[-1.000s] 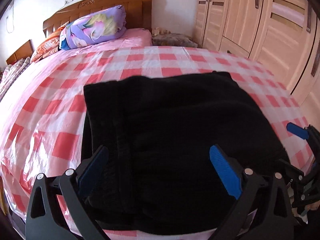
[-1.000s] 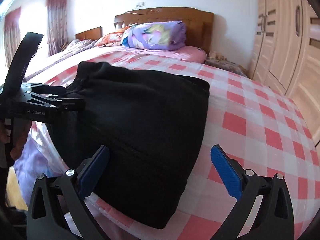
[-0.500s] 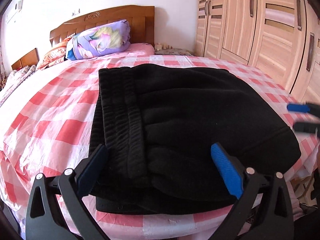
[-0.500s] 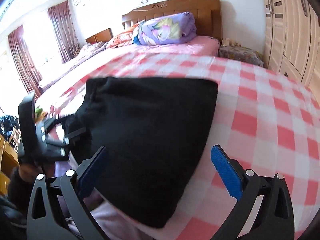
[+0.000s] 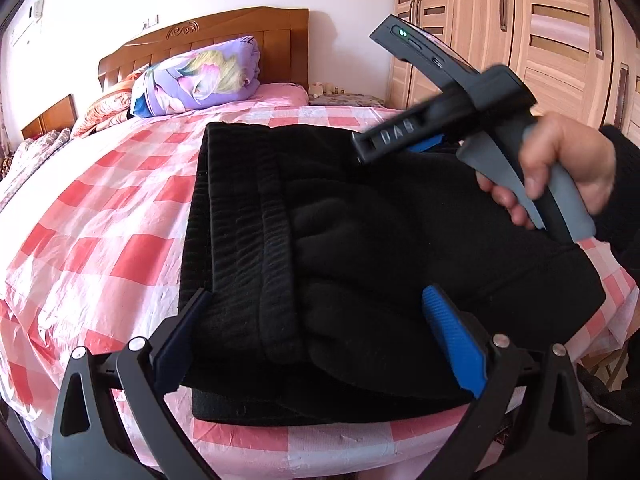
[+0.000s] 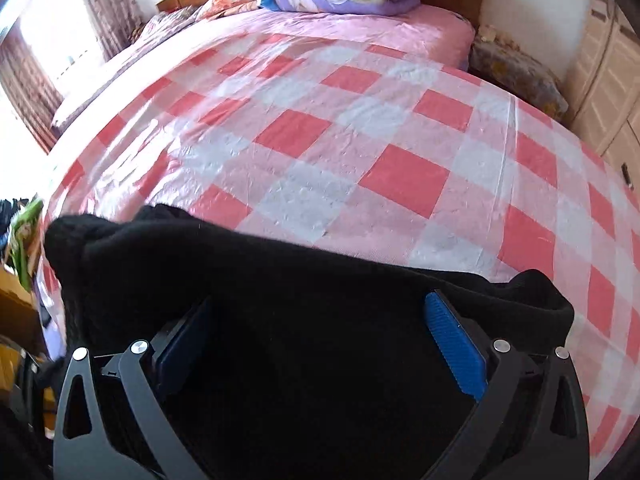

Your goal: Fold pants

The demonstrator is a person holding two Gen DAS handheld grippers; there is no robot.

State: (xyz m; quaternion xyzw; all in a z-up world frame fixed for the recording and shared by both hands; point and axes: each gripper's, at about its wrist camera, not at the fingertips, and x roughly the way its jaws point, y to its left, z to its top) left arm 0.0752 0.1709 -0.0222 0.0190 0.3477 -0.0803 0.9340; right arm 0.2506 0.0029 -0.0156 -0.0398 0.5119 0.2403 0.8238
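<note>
The black pants (image 5: 360, 248) lie folded in a thick stack near the front edge of the bed, ribbed waistband on the left. My left gripper (image 5: 316, 340) is open, its jaws hovering over the stack's near edge. My right gripper shows in the left wrist view (image 5: 432, 140), held by a hand over the far right part of the stack; its tips there are hidden. In the right wrist view the right gripper (image 6: 320, 340) is open and low over the black pants (image 6: 280, 280), which fill the space between the jaws.
The bed has a pink and white checked cover (image 5: 100, 220) (image 6: 360, 128). A purple rolled quilt (image 5: 200, 72) and pillows lie by the wooden headboard (image 5: 208, 36). A wooden wardrobe (image 5: 540, 20) stands to the right. A nightstand (image 6: 516, 76) sits beside the bed.
My right gripper has swung in over the far right of the stack, pointing across the bed. My left gripper has stayed at the near edge, slightly closer.
</note>
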